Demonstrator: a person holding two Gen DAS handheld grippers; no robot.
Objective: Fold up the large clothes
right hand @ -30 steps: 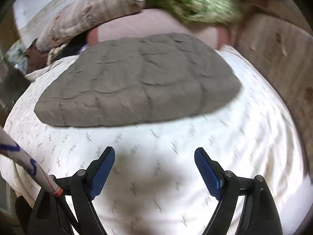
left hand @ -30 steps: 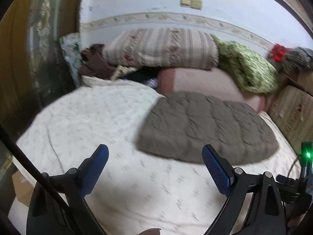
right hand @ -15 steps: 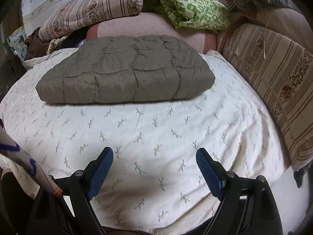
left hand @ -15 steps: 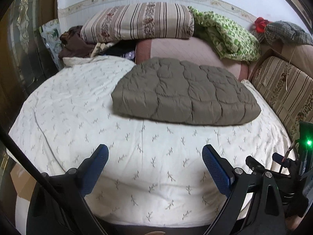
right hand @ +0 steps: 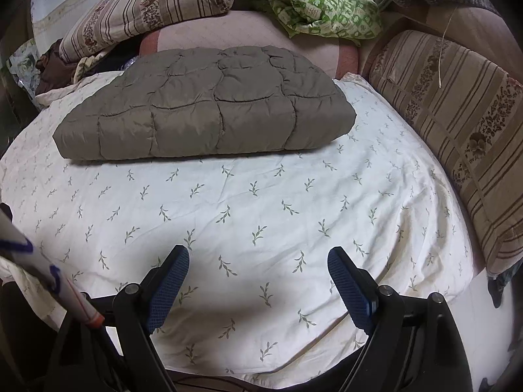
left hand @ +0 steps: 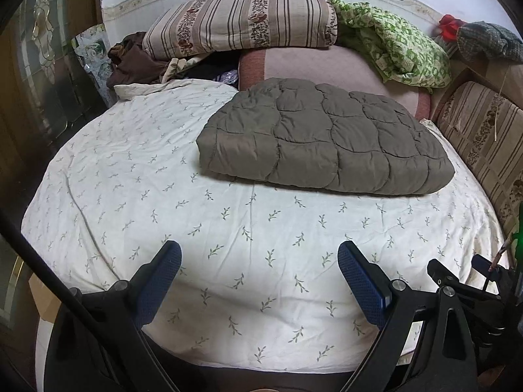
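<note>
A folded brown quilt point(left hand: 327, 143) lies on the bed point(left hand: 130, 179). The left hand-held gripper point(left hand: 258, 258) and right hand-held gripper point(right hand: 258, 261) both hover released, grasping nothing.

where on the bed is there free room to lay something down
Bare sheet lies left of the quilt and between the quilt and the near edge, where both open claws hang. The far end is crowded: striped pillow, green cloth, brown clothes.
</note>
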